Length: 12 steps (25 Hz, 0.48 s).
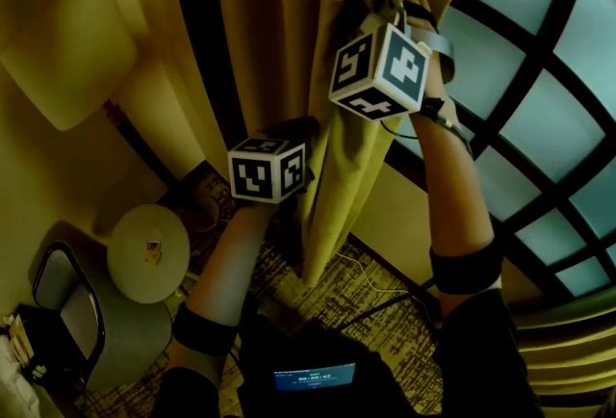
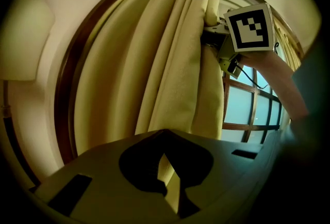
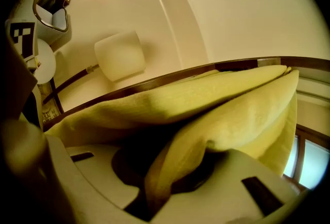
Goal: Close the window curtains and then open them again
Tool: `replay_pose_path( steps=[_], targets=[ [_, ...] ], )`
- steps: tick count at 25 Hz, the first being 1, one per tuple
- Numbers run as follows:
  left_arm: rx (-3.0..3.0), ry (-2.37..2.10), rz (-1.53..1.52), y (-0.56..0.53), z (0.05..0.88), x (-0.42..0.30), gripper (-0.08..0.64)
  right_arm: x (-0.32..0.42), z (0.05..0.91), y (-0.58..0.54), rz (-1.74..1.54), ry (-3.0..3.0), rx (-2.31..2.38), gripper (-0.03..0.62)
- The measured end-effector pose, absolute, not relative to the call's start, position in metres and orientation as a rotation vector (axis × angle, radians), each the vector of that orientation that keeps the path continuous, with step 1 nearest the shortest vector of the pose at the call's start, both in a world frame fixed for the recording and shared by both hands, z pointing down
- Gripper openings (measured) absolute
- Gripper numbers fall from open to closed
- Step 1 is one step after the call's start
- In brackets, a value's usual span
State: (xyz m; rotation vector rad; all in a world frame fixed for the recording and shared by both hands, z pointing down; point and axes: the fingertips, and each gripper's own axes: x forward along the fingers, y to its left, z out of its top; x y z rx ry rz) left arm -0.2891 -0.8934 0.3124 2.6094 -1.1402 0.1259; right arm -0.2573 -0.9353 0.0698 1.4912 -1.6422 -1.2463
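Nearest us, at 6 o'clock in the head view, there's a small lit screen (image 1: 313, 376), not involved. Next out is the left gripper (image 2: 166, 166), about mid-frame. Its fingers (image 2: 143, 172) are together with only a thin strip of curtain (image 1: 342, 185) between them, so we read that as a pinch on the free edge. The right gripper (image 3: 165, 179) sits higher, at 1 o'clock from the left one, with its fingers clamped on a thick fold that bulges out over them. Our take is that two grips at different heights on the same leading edge keep the panel from twisting and spread the pull along the rail. The thin pinch steers the hem and the fat fold carries the load. The curtain itself hangs bunched in tight pleats on the 9 o'clock side of the window (image 1: 539, 60), and the glass from 12 to 4 o'clock is uncovered, so right now it's in the open state. We can't tell whether that's the start of the close or the end of the reopen. Farther off, on the floor at 8 o'clock, are a round table (image 1: 147, 252) and a chair (image 1: 67, 310), with a wall lamp (image 1: 67, 50) at 10 o'clock, all well clear of the pull path.
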Motion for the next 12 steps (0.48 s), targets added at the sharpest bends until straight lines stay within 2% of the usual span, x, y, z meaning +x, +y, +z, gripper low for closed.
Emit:
replay_pose_path(
  steps=[5,12],
  targets=[
    [2.647,-1.088,0.135,-0.919,0.312,-0.301,0.005,-0.266,0.071,-0.963,-1.224,-1.61,1.524,0.077],
    [2.662,-1.038,0.144,-0.975,0.308,-0.351,0.005,-0.318,0.079,-1.021,-1.187,-1.581,1.513,0.078]
  ],
)
